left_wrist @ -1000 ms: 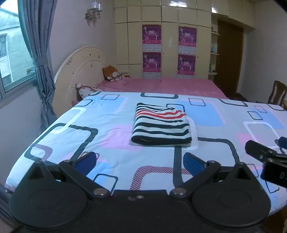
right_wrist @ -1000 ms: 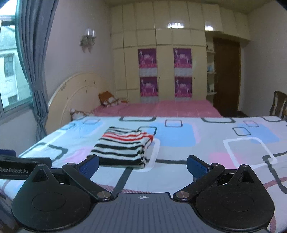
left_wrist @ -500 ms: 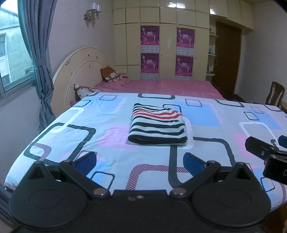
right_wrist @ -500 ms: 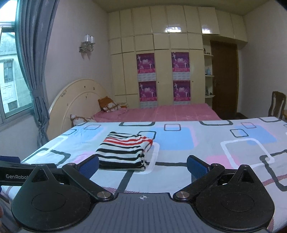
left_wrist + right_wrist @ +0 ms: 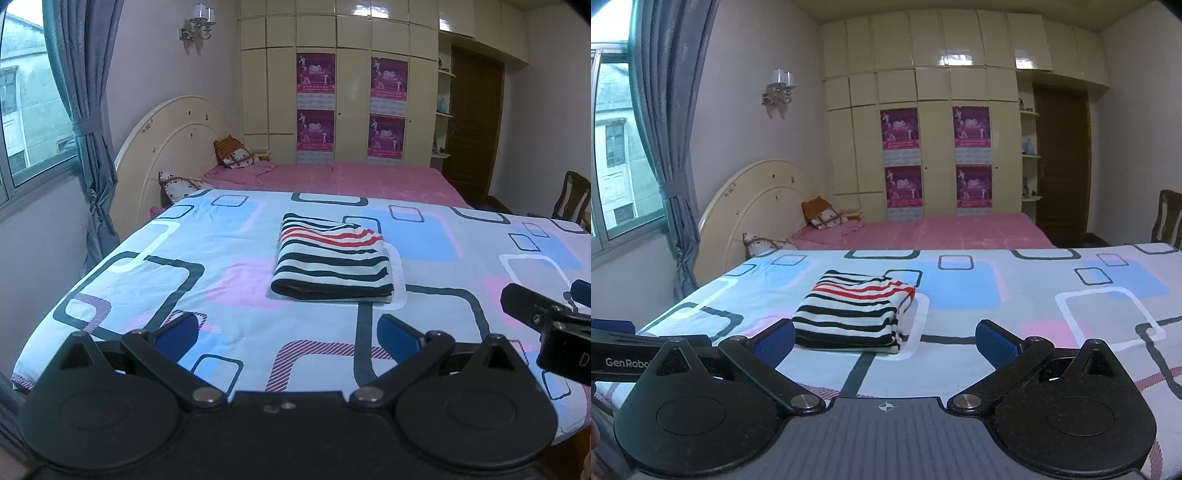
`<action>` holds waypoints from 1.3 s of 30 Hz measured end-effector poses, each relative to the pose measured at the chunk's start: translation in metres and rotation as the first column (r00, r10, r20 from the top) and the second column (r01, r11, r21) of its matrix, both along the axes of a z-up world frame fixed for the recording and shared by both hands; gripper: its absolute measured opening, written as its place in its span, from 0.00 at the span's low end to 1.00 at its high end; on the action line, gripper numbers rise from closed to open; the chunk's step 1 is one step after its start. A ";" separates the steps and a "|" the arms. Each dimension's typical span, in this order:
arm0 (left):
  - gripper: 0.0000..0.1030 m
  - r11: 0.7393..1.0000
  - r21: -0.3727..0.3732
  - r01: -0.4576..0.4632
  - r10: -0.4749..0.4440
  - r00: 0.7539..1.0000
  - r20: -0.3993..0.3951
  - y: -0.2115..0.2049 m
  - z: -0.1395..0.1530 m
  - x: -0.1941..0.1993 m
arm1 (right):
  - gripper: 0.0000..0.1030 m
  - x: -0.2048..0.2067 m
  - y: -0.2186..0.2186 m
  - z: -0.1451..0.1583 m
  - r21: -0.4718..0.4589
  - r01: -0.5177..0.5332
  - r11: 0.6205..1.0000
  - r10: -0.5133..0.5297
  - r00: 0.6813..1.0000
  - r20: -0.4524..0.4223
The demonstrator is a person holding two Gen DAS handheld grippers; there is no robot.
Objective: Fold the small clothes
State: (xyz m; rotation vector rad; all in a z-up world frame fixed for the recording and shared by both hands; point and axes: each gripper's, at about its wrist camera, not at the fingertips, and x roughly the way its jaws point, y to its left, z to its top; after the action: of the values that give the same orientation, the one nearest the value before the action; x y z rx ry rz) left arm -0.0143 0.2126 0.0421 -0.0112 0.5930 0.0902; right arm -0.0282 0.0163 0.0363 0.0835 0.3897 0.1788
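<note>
A home bedroom: bed [image 5: 923, 232] with headboard [image 5: 757, 199], wardrobe [image 5: 934, 122], curtained window [image 5: 613, 155].

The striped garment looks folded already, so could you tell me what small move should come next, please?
Probably keep both tools back and open: the striped garment lies as a neat rectangle on the patterned sheet, and neither the left tool nor the right tool touches it.

The left gripper [image 5: 613, 345] body reads "GenRobo", cut off; the right gripper [image 5: 554, 332] shows "D".
</note>
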 end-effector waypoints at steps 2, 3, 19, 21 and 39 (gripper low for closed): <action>1.00 1.000 -0.002 -0.004 0.004 1.000 0.000 0.001 0.000 0.000 | 1.00 0.001 0.000 0.000 0.000 -0.002 1.000 0.002 1.000 0.002; 1.00 1.000 -0.001 -0.006 0.006 1.000 0.000 0.001 0.000 0.000 | 1.00 0.001 0.000 -0.001 0.000 -0.003 1.000 0.003 1.000 0.002; 1.00 1.000 -0.005 -0.005 0.005 1.000 -0.013 -0.001 -0.002 0.003 | 1.00 0.004 -0.004 -0.004 0.007 -0.004 1.000 0.004 1.000 -0.012; 1.00 1.000 -0.006 -0.004 0.004 1.000 -0.015 -0.002 -0.002 0.004 | 1.00 0.005 -0.006 -0.005 0.006 -0.003 1.000 0.003 1.000 -0.012; 1.00 1.000 -0.006 0.002 -0.002 0.999 -0.036 -0.010 -0.006 0.016 | 1.00 0.018 -0.011 -0.010 0.014 0.003 1.000 -0.002 0.999 -0.033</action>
State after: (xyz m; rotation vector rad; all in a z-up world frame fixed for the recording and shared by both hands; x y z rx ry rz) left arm 0.0013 0.2027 0.0361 -0.0148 0.6289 0.0866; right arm -0.0098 0.0053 0.0263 0.1009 0.4215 0.1777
